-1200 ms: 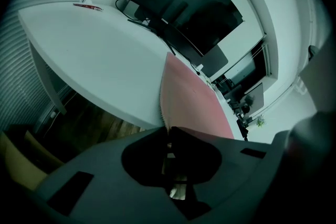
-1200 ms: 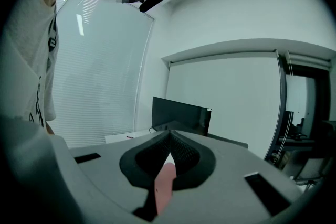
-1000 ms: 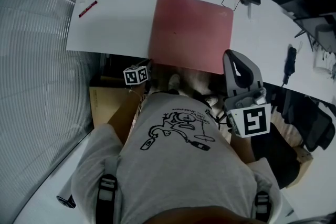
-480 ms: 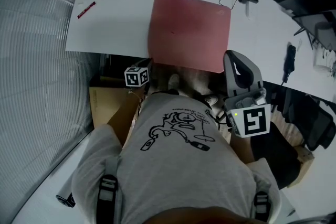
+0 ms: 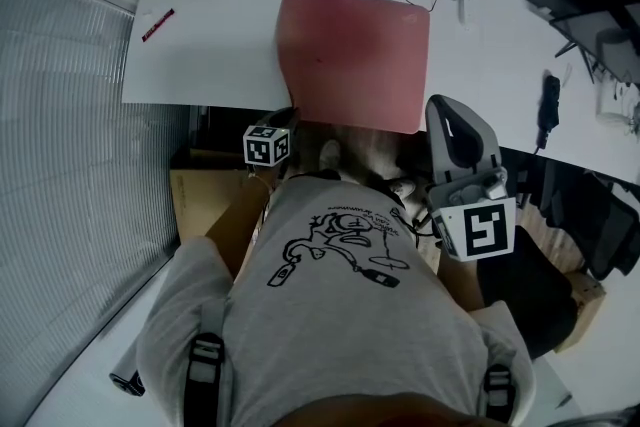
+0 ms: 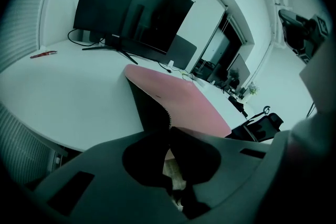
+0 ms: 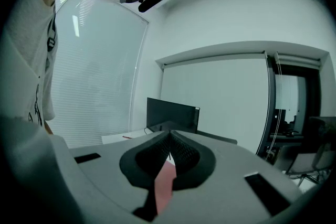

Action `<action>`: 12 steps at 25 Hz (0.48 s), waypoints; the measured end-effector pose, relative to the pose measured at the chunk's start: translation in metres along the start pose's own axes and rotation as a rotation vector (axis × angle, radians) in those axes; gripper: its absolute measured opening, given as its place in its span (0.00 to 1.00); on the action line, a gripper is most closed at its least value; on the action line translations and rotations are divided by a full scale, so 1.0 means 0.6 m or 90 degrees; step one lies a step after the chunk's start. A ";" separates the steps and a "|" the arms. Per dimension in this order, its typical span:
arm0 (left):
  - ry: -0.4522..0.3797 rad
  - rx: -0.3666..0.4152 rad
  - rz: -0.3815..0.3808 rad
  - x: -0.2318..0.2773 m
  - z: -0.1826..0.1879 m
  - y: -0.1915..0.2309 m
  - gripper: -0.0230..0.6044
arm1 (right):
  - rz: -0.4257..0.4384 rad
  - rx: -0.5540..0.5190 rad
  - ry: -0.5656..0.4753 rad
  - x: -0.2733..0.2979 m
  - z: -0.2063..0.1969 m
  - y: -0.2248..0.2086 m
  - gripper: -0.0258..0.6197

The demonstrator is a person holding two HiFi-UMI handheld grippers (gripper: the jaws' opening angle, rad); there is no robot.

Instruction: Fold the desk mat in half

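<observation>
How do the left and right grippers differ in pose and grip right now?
Aim: the left gripper tilts down over the desk, while the right gripper points nearly level toward the far wall.
Mat at the jaws: at the left gripper the desk mat shows its dark underside running up to the jaws. At the right gripper only a thin pink strip shows between them.
Shared: both are shut on the desk mat's near edge.

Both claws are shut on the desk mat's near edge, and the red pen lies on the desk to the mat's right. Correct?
No: the head view shows the red pen on the desk left of the desk mat, not right. Left claw and right claw are shut on its near edge.
</observation>
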State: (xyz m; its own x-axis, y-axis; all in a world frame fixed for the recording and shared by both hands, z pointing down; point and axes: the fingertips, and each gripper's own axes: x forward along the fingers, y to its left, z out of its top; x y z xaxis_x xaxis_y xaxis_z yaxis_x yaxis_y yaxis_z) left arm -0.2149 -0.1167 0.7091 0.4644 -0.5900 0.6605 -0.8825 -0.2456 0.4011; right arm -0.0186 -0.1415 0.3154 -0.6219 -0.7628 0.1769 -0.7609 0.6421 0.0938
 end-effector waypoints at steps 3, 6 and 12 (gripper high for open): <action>0.001 0.010 -0.004 0.005 0.001 -0.014 0.09 | -0.005 -0.003 0.018 -0.013 -0.012 -0.007 0.05; 0.001 0.017 -0.005 0.007 0.004 -0.026 0.09 | -0.009 0.000 0.017 -0.023 -0.012 -0.015 0.05; -0.001 0.029 -0.004 0.008 0.006 -0.043 0.09 | -0.013 0.004 0.007 -0.038 -0.010 -0.025 0.05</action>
State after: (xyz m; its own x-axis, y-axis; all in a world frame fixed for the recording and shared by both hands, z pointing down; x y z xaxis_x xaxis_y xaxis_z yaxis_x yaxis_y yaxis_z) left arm -0.1900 -0.1163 0.6996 0.4705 -0.5893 0.6568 -0.8817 -0.2850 0.3760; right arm 0.0080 -0.1331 0.3155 -0.6044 -0.7746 0.1862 -0.7743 0.6262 0.0915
